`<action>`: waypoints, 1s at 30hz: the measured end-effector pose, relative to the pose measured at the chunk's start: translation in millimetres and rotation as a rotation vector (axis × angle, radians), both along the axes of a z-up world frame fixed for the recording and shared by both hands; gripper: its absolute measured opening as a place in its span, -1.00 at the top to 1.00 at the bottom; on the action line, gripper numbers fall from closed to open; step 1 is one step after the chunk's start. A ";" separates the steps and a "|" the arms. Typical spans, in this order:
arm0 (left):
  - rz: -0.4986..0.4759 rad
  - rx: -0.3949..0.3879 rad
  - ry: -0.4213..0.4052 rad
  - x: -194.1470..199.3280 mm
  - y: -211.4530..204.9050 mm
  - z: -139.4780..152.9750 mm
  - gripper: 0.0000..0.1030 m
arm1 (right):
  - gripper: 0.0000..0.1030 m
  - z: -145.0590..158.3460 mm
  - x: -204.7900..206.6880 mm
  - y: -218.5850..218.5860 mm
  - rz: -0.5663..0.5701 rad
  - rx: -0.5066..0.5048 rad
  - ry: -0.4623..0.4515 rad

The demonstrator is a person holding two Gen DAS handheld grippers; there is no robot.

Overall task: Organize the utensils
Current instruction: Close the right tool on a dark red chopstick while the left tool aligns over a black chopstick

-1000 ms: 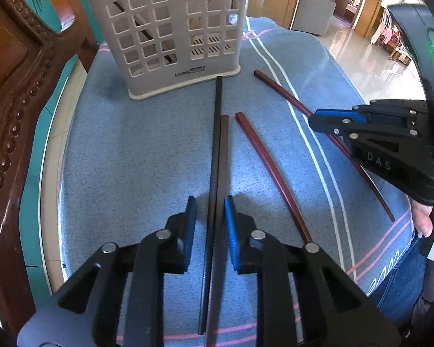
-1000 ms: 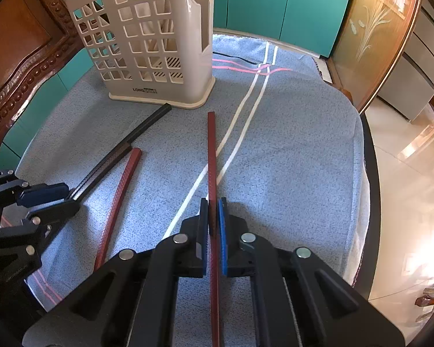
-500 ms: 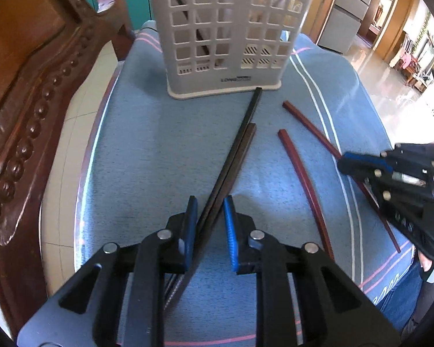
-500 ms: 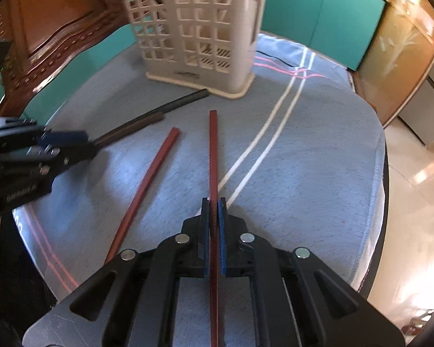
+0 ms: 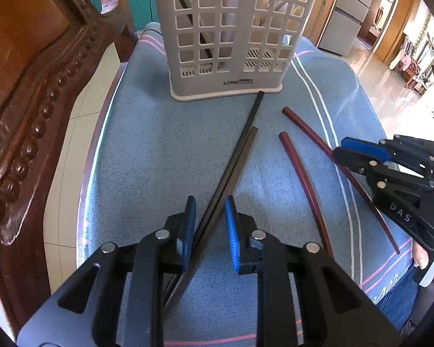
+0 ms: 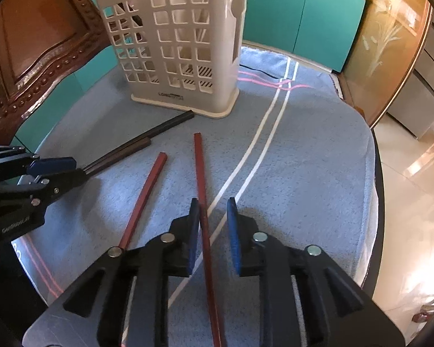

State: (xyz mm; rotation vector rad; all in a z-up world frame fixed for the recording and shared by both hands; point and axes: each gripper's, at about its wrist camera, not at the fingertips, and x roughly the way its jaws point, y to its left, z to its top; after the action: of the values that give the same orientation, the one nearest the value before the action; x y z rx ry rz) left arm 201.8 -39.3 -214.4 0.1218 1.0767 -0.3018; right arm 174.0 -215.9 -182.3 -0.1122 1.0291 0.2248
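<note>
Right gripper has opened, releasing the red chopstick.

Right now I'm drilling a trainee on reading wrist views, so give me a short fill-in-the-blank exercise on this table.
1. Both the left gripper and the right gripper are ____.
2. The right gripper straddles a ____ chopstick.
3. The black chopsticks lie on the towel, their far ends pointing at the ____.
4. The number of red chopsticks on the towel is ____.

Missing words: open; red; utensil basket; two
</note>
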 end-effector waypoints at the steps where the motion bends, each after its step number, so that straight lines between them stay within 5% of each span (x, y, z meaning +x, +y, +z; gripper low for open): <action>1: -0.001 0.001 0.000 -0.6 -0.7 -0.2 0.58 | 0.61 -0.6 0.7 0.3 -0.002 0.001 0.000; 15: -0.010 0.009 0.005 4.9 -12.4 -5.9 0.54 | 0.61 -7.8 0.1 12.1 0.015 -0.015 0.000; 19: -0.014 0.013 0.006 5.3 -15.0 -8.2 0.54 | 0.85 -8.3 -1.7 15.5 0.036 -0.012 0.005; 30: -0.009 0.013 0.003 7.5 -14.6 -10.1 0.45 | 0.87 -5.4 2.5 -6.8 0.003 -0.006 0.049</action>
State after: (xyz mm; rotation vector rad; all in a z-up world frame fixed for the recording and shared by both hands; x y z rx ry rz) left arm 209.4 -53.9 -224.5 0.1384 1.0811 -0.3031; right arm 176.5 -222.8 -187.7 -0.1144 1.0780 0.2283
